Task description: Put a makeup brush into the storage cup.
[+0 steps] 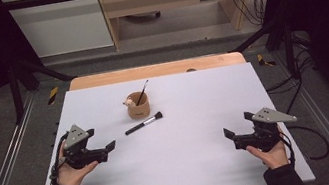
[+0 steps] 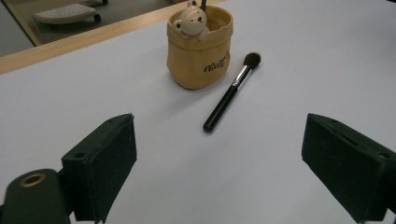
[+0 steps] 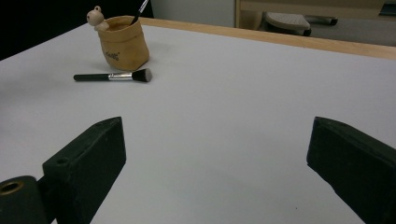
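Both grippers wide open, nothing held

Your left gripper [image 1: 110, 145] and right gripper [image 1: 229, 133] were empty; the brush [image 1: 143, 123] lay at the cup's [image 1: 137, 108] 5 o'clock. Grabbing carelessly could've tipped that cup.

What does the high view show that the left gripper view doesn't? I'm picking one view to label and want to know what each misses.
High view: both hands, the left gripper and right gripper, and the thin brush standing in the pot. Left gripper view: the dark lettering on the pot and the bear figure's detail, close up. Both: the pot, the makeup brush lying beside it, and the white table.
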`<state>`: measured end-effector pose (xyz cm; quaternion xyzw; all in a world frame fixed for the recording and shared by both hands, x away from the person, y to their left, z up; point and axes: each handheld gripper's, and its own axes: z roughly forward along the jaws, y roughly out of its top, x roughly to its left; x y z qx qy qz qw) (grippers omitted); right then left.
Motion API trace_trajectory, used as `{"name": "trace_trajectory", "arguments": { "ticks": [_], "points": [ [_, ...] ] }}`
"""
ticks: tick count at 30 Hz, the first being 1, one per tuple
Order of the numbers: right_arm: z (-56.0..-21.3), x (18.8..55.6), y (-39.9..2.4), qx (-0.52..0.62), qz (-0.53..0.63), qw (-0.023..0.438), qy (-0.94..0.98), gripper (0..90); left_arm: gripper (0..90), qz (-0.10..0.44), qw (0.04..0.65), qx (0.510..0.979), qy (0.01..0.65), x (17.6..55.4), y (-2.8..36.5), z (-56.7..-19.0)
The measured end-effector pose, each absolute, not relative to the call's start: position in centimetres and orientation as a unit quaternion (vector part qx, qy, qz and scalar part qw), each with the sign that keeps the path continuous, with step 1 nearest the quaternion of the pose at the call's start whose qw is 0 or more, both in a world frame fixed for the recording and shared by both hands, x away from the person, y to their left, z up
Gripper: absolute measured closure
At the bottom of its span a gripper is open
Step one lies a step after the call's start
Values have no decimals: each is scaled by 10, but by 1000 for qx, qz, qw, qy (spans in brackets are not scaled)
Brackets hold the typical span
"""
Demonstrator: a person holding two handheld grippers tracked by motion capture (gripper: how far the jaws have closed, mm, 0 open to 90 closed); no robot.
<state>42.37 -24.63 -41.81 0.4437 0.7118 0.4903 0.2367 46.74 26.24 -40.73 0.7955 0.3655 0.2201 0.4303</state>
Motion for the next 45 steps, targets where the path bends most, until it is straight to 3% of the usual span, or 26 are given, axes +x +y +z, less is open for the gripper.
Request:
{"name": "trace_trajectory", "arguments": {
  "ticks": [18, 45],
  "points": [
    [-415, 423, -246, 438, 492, 239, 714, 52, 121, 204, 371, 850, 314, 495, 215, -384],
    [-416, 424, -246, 437, 492, 238, 715, 52, 222, 169, 277, 901, 288, 536, 166, -409]
  ]
}}
